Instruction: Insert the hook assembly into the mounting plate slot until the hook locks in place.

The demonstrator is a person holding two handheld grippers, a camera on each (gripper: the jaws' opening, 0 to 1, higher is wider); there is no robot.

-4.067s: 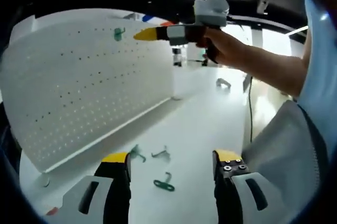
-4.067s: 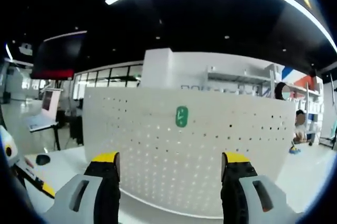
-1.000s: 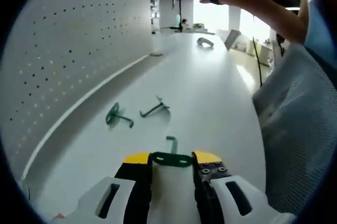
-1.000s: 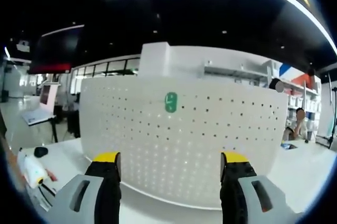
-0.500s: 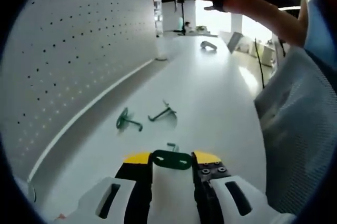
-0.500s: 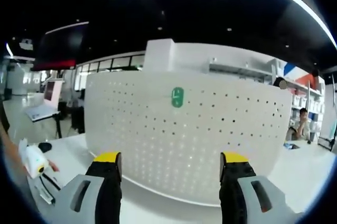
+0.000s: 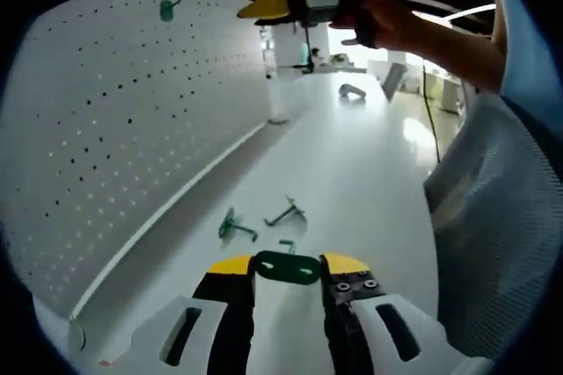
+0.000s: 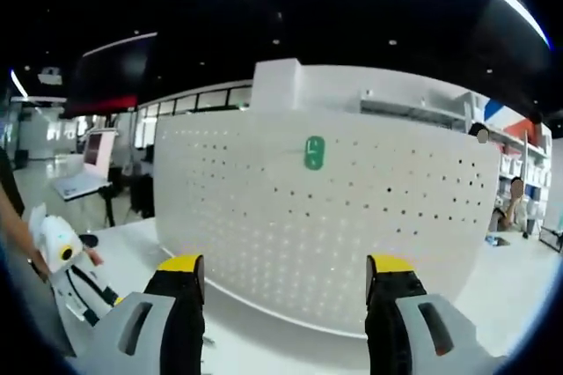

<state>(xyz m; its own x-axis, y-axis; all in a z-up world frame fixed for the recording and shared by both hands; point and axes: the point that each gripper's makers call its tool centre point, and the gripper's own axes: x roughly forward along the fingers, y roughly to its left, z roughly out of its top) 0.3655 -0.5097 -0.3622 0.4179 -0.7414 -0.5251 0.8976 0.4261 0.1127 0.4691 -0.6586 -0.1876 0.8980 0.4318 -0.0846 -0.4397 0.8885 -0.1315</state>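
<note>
The left gripper (image 7: 287,269), spread wide over the bench (image 7: 369,172) four seconds ago, now clamps a green hook (image 7: 286,267). The right gripper (image 8: 281,283) remains spread, empty, facing the pegboard (image 8: 352,216).

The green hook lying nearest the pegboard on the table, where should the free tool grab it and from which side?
Take the green hook by the thin wire stem that lies along the table, coming down from above with the right tool open across the stem. Its round base plate stands on edge at the pegboard end, a poorer surface to pinch.
</note>
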